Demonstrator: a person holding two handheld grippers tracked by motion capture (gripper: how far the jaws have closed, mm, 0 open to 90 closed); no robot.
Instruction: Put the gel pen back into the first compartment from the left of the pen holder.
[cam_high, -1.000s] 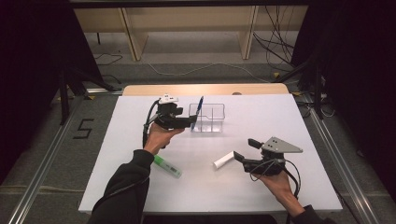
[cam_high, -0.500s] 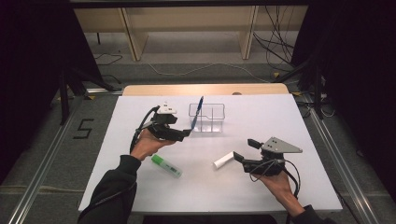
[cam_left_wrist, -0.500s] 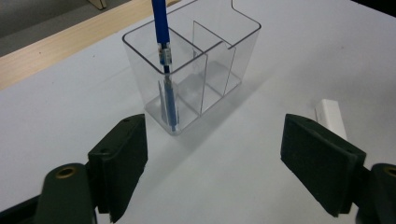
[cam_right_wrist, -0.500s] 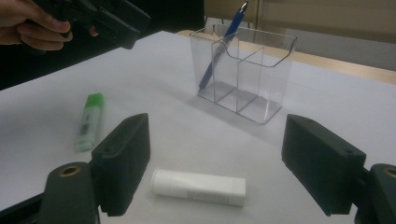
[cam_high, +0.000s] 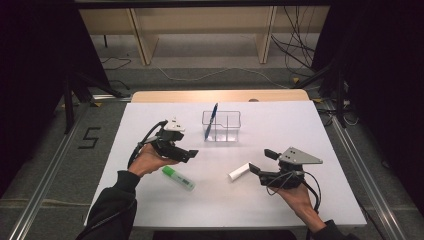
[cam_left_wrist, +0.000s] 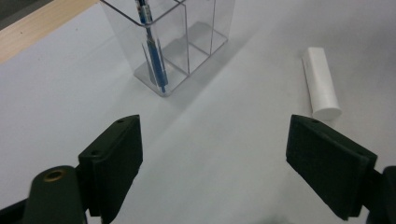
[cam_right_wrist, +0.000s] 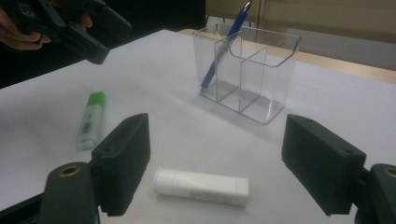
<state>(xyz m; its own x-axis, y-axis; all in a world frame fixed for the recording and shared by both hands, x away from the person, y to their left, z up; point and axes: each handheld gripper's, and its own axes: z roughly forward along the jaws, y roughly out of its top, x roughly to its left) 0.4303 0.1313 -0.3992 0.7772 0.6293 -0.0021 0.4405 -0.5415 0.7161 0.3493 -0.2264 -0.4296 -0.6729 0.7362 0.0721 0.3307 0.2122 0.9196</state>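
Note:
A clear plastic organizer (cam_high: 221, 126) with several compartments stands mid-table, and a blue pen (cam_high: 212, 120) leans upright in its left compartment (cam_left_wrist: 154, 56). A green highlighter (cam_high: 178, 178) lies flat just in front of my left gripper (cam_high: 190, 154). That gripper is open and empty, hovering left of the organizer with its jaws spread wide (cam_left_wrist: 219, 140). A white tube (cam_high: 239, 171) lies near the right gripper (cam_high: 261, 161), which is open, its jaws on either side of the tube (cam_right_wrist: 201, 186) and short of it. The highlighter (cam_right_wrist: 89, 120) and organizer (cam_right_wrist: 247, 70) lie beyond.
The white table top (cam_high: 325, 125) ends in a wooden strip (cam_high: 220, 95) at the far edge. Cables (cam_high: 295, 50) and shelving legs stand on the floor behind. Open table surface lies right of the organizer and along the near edge.
My left gripper has drawn back from the organizer toward the near left, open and empty. The pen stays standing in the organizer. The right gripper has not moved.

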